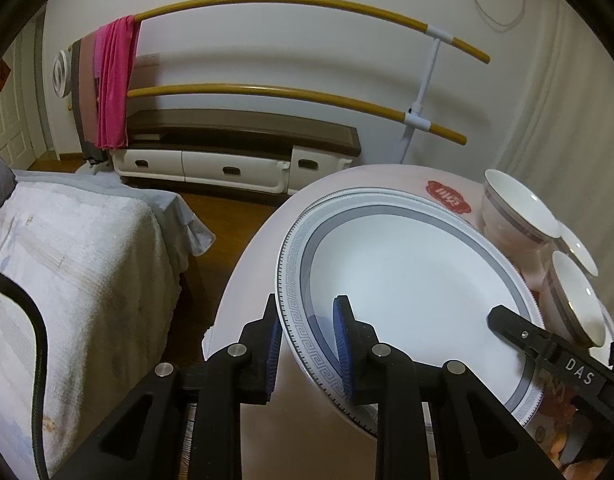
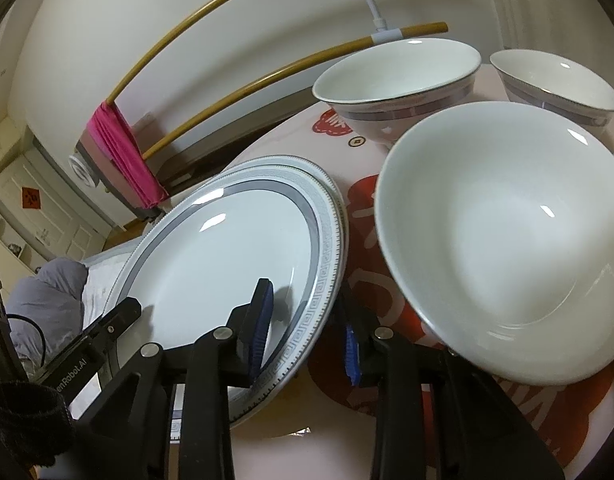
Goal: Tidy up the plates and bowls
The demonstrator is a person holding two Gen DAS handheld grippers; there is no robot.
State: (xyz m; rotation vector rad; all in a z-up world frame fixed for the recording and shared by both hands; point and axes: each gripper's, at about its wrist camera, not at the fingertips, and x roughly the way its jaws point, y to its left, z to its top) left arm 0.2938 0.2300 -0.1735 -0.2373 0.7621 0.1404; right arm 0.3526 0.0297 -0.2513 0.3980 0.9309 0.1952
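A large white plate with a grey patterned rim (image 1: 407, 276) lies on another like plate on the round table; it also shows in the right wrist view (image 2: 223, 248). My left gripper (image 1: 307, 344) straddles its near-left rim, one pad above, one outside. My right gripper (image 2: 307, 328) straddles the opposite rim, with a gap at the outer pad. The right gripper's finger (image 1: 547, 340) shows over the plate. Three white bowls with grey bands stand to the right (image 1: 515, 212) (image 1: 575, 304) (image 2: 503, 240) (image 2: 399, 76) (image 2: 559, 84).
The table (image 2: 359, 220) has a pink cover with red prints. A bed with a pale blanket (image 1: 75, 264) is to the left. A low cabinet (image 1: 235, 148) and a rack with a pink cloth (image 1: 115, 84) stand by the far wall.
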